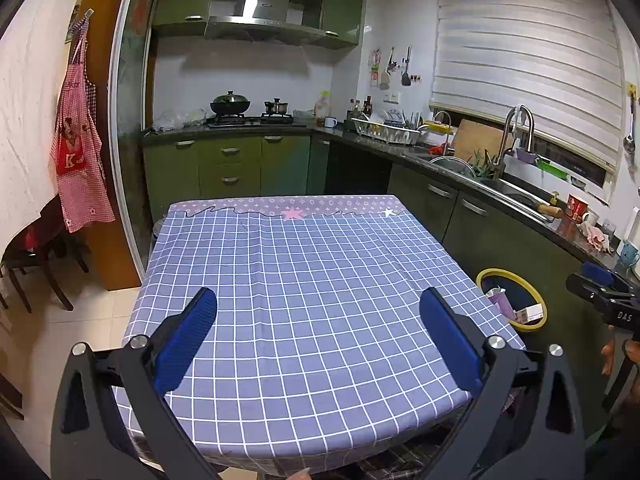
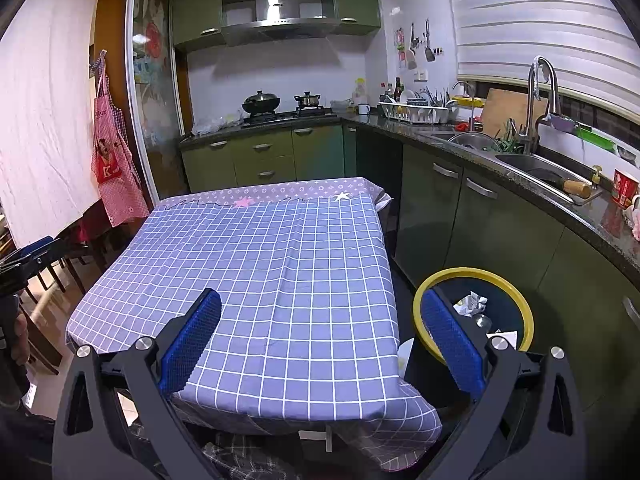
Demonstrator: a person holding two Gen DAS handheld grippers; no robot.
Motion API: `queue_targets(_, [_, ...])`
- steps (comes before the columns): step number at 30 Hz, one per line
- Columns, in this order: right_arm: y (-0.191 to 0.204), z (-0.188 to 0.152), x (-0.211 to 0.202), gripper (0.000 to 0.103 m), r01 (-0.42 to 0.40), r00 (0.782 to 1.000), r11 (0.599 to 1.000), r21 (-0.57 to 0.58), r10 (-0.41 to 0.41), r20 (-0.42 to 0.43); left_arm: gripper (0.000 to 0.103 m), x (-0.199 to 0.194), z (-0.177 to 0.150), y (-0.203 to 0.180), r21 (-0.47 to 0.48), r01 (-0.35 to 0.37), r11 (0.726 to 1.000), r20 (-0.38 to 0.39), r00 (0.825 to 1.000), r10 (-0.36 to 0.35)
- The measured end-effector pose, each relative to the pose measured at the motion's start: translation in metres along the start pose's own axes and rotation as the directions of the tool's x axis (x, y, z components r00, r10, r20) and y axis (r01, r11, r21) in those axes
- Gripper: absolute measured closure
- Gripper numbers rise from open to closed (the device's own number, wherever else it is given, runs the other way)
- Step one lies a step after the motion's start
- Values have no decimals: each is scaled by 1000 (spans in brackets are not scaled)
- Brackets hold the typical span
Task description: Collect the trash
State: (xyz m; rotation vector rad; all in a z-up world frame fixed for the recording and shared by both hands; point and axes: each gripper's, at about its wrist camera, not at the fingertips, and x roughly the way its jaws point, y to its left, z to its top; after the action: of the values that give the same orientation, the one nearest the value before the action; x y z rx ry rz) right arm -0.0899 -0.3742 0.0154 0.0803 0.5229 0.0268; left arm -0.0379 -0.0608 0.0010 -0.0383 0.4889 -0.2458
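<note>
A dark bin with a yellow rim (image 1: 508, 273) (image 2: 472, 273) stands on the floor to the right of the table. It holds crumpled paper (image 2: 472, 303), a purple wrapper (image 1: 502, 303) and a small carton (image 1: 530, 314). My left gripper (image 1: 318, 312) is open and empty above the near edge of the table. My right gripper (image 2: 320, 316) is open and empty above the table's near right corner, its right finger (image 2: 452, 336) in front of the bin. The right gripper also shows at the edge of the left wrist view (image 1: 604, 296).
The table carries a blue checked cloth (image 1: 304, 272) (image 2: 260, 248). A green kitchen counter with a sink (image 2: 532, 168) runs along the right, close to the bin. A chair (image 1: 28, 264) and a red apron (image 1: 80, 152) are at the left.
</note>
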Motion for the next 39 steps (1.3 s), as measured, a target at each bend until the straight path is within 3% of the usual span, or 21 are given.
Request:
queue_targets(9, [-2,-1,4,4,-1,1000,1000,6,1,-3,6,3,3,-2,3,12,1000,-5,1000,-12])
queue_targets(17, [-3,-3,5,4,0,1000,1000,13,0,-3,6,7,4,-3,-9,64,998,-23,998,-64])
queue_targets(39, [-3,-4,5,4,-1,1000,1000,17,1,-7,6,12,-1,-8,12,48,999,-30,998,-47])
